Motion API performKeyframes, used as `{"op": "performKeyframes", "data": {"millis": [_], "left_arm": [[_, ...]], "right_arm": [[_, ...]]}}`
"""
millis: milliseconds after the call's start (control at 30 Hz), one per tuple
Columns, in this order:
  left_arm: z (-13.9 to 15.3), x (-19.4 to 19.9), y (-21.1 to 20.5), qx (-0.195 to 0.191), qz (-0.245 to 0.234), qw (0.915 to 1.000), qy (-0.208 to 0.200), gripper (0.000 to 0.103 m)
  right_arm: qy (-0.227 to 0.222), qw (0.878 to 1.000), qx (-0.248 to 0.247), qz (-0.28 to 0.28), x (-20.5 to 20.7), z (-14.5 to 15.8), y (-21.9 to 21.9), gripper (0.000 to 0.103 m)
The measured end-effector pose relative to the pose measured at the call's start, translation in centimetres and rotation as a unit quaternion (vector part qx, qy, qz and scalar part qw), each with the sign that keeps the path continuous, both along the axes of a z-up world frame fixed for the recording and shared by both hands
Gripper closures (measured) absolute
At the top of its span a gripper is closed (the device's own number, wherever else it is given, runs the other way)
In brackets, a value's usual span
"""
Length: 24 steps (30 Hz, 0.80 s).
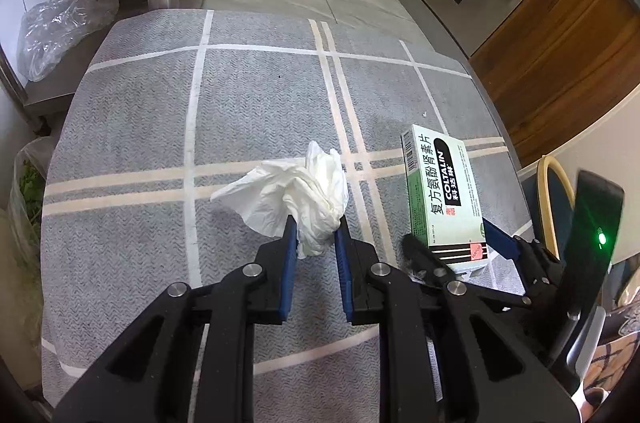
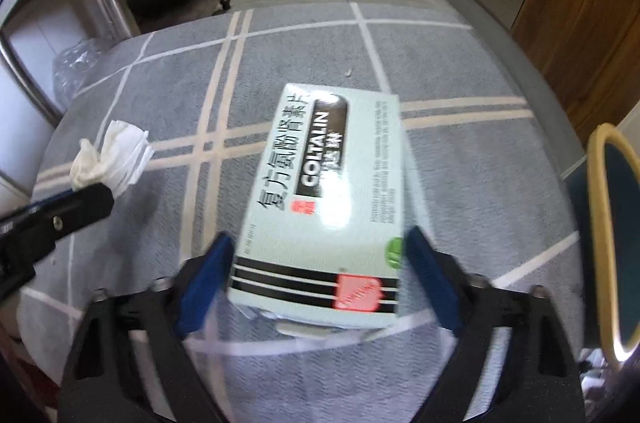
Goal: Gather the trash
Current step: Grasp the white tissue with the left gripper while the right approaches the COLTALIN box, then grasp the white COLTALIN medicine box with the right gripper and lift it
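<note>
Left gripper [image 1: 315,232] clamped tight on the crumpled tissue [image 1: 298,189], raised just off the grey checked cloth on the bench [image 1: 132,127]. Right gripper [image 2: 318,255] set wide around the near end of the medicine box [image 2: 326,191], which lies flat on the cloth near the bench's right side; blue fingers [image 2: 204,283] just beside each long edge, seemingly not yet pressing, though blur makes contact hard to judge.

Best way through the step in hand, as a judgement:
- Keep both fingers level with the box's sides, low enough to catch cardboard rather than skid over the top face.
- Centre the box in the gap before squeezing, so neither side gets pushed askew.
- Close gently; thin card, likely empty, easy to crush or pop out.
- Lift straight up once firm.
- Hold the tissue steady meanwhile, well clear of the box.
</note>
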<state>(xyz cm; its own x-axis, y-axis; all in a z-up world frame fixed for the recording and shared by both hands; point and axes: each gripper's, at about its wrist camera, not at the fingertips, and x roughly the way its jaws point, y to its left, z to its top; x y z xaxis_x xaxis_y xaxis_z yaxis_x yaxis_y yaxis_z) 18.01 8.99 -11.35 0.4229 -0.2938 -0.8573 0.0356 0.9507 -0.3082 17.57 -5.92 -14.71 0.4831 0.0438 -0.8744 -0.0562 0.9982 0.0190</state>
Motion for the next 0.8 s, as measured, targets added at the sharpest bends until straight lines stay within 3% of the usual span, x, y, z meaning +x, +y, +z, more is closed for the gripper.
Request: {"op": "performKeyframes", "data": {"millis": [233,467,533,567,667,800], "left_arm": [[0.7,-0.2,-1.0,0.003,-0.005,0.9999,-0.012,0.085],[2.6,-0.2,-4.0,0.000,-0.032,0.9988,-0.036,0.085],[3.3,-0.2,-5.2,-0.003,-0.044,0.9981,-0.044,0.085],[3.6,-0.3,-5.6,-0.003,-0.048,0.9977,-0.047,0.085],[4.6,-0.4,-7.5,0.001,-0.065,0.9963,-0.057,0.085],[5.1,-0.7,-9.7,0.020,-0.084,0.9945,-0.059,0.085]], "right_arm": [[-0.003,0.999,0.047,0.002,-0.8,1.6,-2.8,0.029],[-0.034,0.997,0.075,0.006,-2.6,5.5,-7.1,0.032],[-0.042,0.996,0.081,0.002,-3.2,6.5,-8.4,0.039],[-0.041,0.996,0.083,-0.002,-3.5,7.1,-9.4,0.065],[-0.041,0.995,0.094,-0.017,-3.8,7.9,-11.8,0.069],[-0.025,0.993,0.109,-0.032,-3.2,6.7,-13.7,0.069]]}}
